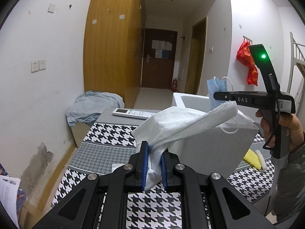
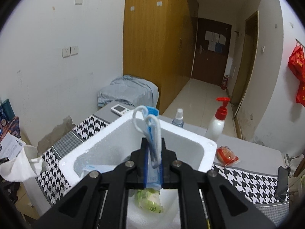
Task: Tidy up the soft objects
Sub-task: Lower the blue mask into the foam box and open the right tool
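We are working over a worktop [image 1: 106,147] covered in a black-and-white houndstooth cloth, which is filling the lower half of both views. On it a white foam box [image 2: 190,139] is sitting with its top open, taking up the centre of the right wrist view and the middle right of the left wrist view. Inside the box, at the bottom centre of the right wrist view, a green-printed packet [image 2: 150,200] is lying on the floor of the box. In the left wrist view our left claw [image 1: 154,164] is pinching a white cloth [image 1: 183,122] between its blue pads, and the cloth is fanning up and to the right, toward the box. Our right claw [image 2: 153,164] is clamping a blue face mask [image 2: 152,133] with its pads close together, the white ear loops standing up above the fingers, and the mask is hanging over the open box. In the left wrist view that claw is showing at the right edge, gripped by a hand [image 1: 282,126]. Along the far edge of the worktop we are seeing a white pump bottle with a red top [image 2: 217,122], a small clear spray bottle [image 2: 178,119], a red snack packet [image 2: 226,155] and a white remote [image 1: 133,113].
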Available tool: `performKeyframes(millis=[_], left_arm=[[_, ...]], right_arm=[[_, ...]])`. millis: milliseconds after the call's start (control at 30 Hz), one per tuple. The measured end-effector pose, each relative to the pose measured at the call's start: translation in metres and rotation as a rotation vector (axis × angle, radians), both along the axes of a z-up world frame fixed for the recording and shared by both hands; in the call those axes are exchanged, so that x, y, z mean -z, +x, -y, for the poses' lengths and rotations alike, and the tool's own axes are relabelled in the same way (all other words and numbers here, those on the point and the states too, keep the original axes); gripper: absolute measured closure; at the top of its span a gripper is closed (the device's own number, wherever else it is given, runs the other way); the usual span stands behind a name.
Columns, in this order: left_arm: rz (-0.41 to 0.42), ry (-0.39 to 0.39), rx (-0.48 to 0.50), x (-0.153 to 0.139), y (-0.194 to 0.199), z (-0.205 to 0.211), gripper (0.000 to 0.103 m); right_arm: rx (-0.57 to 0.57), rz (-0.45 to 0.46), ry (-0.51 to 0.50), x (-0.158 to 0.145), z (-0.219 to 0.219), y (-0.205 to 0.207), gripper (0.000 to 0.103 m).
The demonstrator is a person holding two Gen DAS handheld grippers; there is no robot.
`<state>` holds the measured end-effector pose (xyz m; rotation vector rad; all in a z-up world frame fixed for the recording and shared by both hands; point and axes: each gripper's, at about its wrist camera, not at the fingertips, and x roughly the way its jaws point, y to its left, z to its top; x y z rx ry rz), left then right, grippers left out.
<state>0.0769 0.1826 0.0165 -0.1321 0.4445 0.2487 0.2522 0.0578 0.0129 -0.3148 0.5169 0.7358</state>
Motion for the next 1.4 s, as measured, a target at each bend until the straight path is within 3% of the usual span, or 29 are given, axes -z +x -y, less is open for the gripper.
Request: performKeyframes(millis=[100,233,433,667,1400], left_arm=[[-0.001,0.0,-0.005,0.0,0.0,-0.001,0.09],[-0.002,0.0,-0.01,0.001,0.0,-0.001,0.09],[0.009,0.008,-0.018,-0.004,-0.002,-0.001,0.09],[0.035,0.032,-0.024,-0.015,-0.004,0.004,0.09],[0.099,0.099,0.041,-0.051,0.009,0.033,0.09]], right_arm=[[-0.006,-0.013,-0.02,0.004,-0.004,0.002,0.078],[-0.011,-0.012,-0.04,0.008,-0.007,-0.001,0.042],[-0.019,0.004,-0.028,0.006,0.001,-0.007,0.021],[0.003,0.005,0.044,-0.007,0.019,-0.008,0.013],[0.005,0.072,0.108,-0.019,0.065,-0.034,0.008]])
